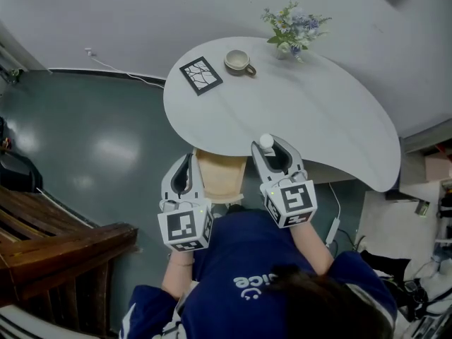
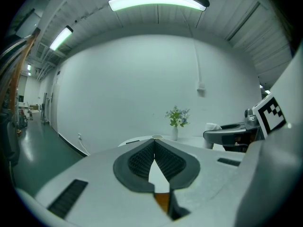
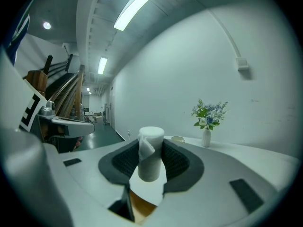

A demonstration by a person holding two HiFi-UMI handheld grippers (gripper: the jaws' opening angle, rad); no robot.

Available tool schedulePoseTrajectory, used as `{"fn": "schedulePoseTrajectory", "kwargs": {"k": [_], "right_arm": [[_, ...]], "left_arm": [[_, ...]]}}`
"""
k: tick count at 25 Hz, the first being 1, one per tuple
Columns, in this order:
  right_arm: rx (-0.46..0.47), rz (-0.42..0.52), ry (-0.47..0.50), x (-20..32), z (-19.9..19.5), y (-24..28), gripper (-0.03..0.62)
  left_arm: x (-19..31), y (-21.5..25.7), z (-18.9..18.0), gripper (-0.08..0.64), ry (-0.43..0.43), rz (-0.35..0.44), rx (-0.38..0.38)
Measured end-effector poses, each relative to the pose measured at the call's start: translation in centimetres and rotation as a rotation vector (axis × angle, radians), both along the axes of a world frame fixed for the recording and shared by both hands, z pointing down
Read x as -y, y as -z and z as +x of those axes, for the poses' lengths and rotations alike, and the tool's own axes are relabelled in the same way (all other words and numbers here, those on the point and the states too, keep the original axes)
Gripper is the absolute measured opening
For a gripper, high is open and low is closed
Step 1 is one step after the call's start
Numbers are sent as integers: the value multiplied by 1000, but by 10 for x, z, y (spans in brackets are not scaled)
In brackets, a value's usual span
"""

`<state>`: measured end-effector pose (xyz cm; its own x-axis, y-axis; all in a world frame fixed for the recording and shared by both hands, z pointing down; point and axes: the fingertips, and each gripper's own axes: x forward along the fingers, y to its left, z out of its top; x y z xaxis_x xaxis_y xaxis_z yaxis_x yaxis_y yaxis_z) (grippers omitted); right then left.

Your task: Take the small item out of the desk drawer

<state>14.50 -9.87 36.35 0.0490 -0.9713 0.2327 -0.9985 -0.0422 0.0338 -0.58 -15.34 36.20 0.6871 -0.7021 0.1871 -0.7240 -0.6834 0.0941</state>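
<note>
My right gripper (image 1: 267, 147) is shut on a small white roll (image 1: 266, 142), holding it upright just above the near edge of the white table (image 1: 332, 119). The right gripper view shows the roll (image 3: 150, 154) standing between the dark ribbed pads (image 3: 176, 161) of that gripper (image 3: 150, 148). An open tan drawer (image 1: 220, 177) juts out under the table edge between my two grippers. My left gripper (image 1: 187, 161) hovers at the drawer's left side. In the left gripper view its jaws (image 2: 154, 143) meet at the tips with nothing between them.
On the far part of the table lie a black-and-white marker card (image 1: 200, 75), a cup (image 1: 239, 61) and a vase of flowers (image 1: 293, 30). Dark wooden furniture (image 1: 56, 249) stands at the lower left. A person's blue-sleeved body (image 1: 261, 281) fills the bottom edge.
</note>
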Motion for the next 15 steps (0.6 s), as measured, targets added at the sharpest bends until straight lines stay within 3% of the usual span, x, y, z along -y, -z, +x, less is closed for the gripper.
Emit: {"fn": "schedulePoseTrajectory", "kwargs": {"k": [15], "right_arm": [[-29,20,19,-3,-1,4,146]], "left_arm": [[-7,11,8,5,-13,56,10]]}}
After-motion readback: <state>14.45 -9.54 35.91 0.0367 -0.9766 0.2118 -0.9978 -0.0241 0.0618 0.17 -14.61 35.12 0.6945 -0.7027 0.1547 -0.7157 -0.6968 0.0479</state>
